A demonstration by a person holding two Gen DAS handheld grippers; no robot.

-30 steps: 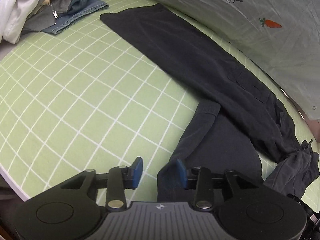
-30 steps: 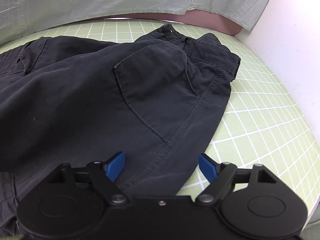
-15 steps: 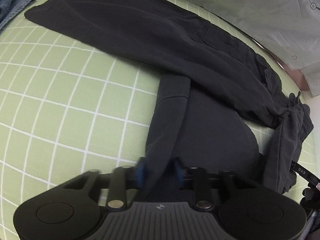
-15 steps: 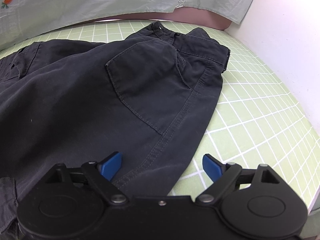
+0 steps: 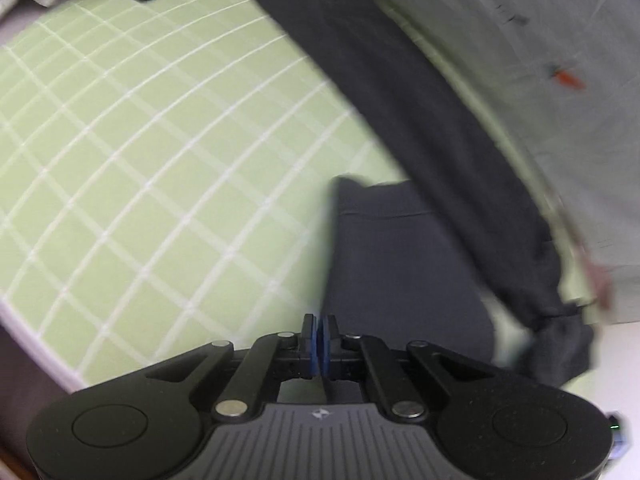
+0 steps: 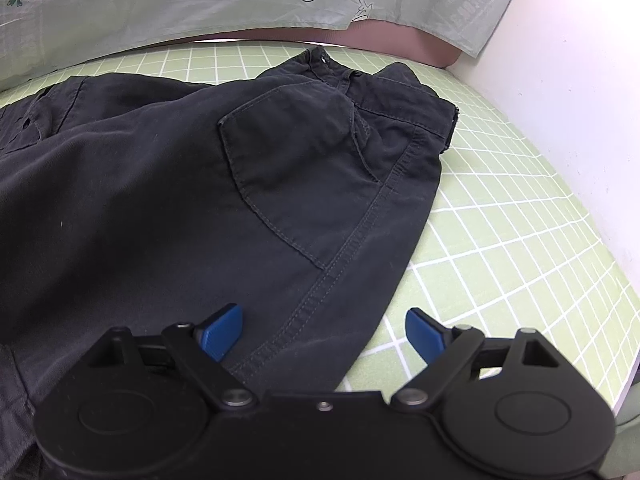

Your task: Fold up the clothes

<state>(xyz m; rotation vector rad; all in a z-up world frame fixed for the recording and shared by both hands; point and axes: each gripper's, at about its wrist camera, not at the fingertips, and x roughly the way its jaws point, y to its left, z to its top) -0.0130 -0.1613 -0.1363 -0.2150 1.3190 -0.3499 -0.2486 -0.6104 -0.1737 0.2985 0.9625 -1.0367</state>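
Pinching black trousers (image 5: 400, 272), left tool (image 5: 319, 338) clamped, right tool (image 6: 324, 334) spread apart, sheet (image 6: 200, 4) print unreadable

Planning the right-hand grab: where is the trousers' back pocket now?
In the right wrist view the back pocket sits mid-frame on the black trousers, just below the waistband and ahead of the open right gripper.

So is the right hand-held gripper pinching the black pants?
No, the right hand-held gripper is wide open, one blue fingertip over the black pants, the other over the green sheet.

Bare green sheet (image 6: 520, 216) right of trousers (image 6: 160, 200) (wall (image 6: 580, 60) bounds it).
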